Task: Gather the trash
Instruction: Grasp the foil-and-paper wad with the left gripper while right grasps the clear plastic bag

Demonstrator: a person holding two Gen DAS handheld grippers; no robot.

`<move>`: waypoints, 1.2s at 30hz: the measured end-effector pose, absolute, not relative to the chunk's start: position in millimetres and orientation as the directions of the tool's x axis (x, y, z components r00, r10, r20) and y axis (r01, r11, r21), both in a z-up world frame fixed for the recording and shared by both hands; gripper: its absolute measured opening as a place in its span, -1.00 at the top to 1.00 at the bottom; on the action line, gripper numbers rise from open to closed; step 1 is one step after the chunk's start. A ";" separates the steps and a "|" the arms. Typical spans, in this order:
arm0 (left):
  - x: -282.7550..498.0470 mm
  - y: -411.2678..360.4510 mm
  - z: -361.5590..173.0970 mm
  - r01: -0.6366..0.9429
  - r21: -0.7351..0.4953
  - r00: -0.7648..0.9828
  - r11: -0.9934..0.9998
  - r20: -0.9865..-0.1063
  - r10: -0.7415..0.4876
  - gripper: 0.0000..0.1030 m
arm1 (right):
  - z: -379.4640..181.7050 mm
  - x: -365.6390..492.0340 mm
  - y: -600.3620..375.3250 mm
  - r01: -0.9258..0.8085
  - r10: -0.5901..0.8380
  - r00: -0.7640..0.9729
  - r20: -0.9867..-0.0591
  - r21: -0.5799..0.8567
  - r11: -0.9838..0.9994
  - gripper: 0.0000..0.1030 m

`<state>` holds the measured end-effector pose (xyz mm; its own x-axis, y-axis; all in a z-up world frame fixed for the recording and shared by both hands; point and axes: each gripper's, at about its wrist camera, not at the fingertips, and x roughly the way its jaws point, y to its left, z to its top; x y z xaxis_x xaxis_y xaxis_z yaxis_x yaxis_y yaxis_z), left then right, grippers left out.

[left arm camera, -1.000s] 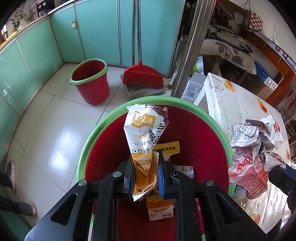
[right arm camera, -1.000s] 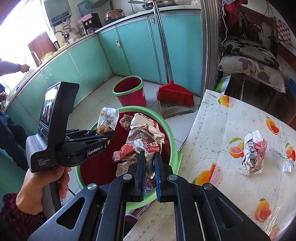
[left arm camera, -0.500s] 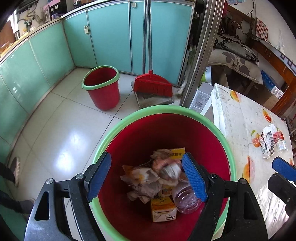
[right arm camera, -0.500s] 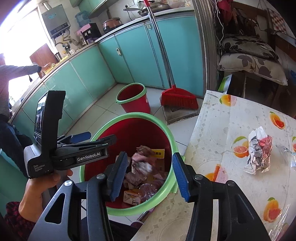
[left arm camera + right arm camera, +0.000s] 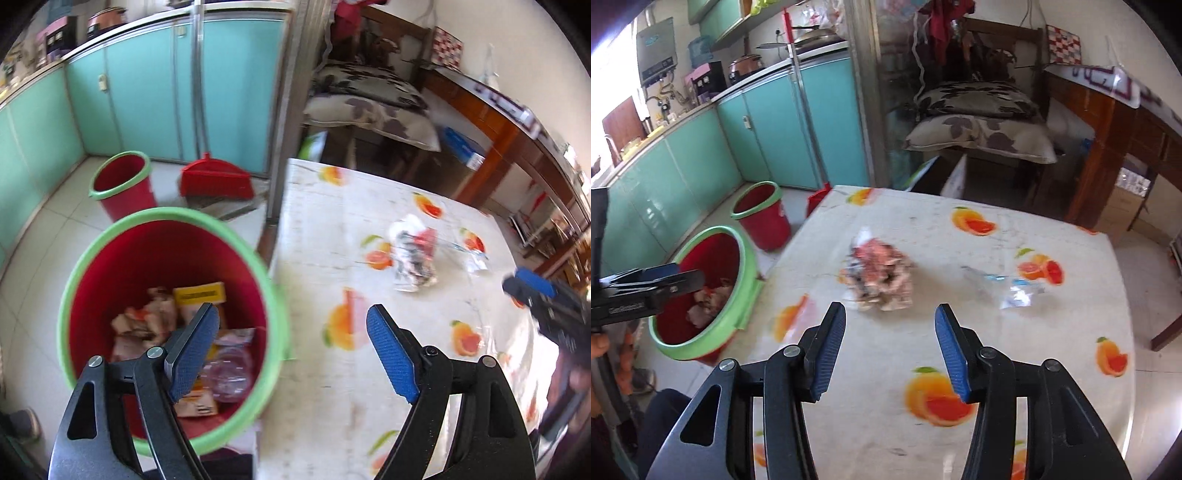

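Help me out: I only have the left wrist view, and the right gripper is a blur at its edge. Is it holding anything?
Observer: No. In the right wrist view the right gripper is open, with nothing between its fingers.
Operator: Good. What is it lined up on?
Observer: The crumpled wrapper lies on the table just beyond the fingertips, roughly centred on the gap and not touched by them.
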<state>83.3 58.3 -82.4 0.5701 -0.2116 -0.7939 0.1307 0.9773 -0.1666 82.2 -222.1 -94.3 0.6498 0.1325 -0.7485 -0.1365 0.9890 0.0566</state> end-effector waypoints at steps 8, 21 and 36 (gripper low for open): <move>84.9 -7.0 -89.3 0.183 -0.195 0.513 0.964 -0.817 -0.263 -0.61 | -125.3 144.9 -283.5 -0.257 0.068 0.513 -0.856 -0.078 0.963 -0.02; 103.3 -47.4 -101.2 0.225 -0.105 0.497 0.969 -0.843 -0.206 -0.61 | -175.5 172.5 -285.8 -0.273 0.125 0.418 -0.900 0.007 0.962 0.90; 143.2 -95.1 -125.5 0.282 -0.135 0.446 0.950 -0.858 -0.255 -0.61 | -129.9 37.2 -329.8 0.154 0.118 0.593 -0.796 0.256 0.954 0.90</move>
<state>143.2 -95.1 -125.5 0.4460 -0.2545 -0.8581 0.2824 0.9498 -0.1349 37.2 -329.8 -129.9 0.5933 0.1178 -0.7963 0.1539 0.9544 0.2558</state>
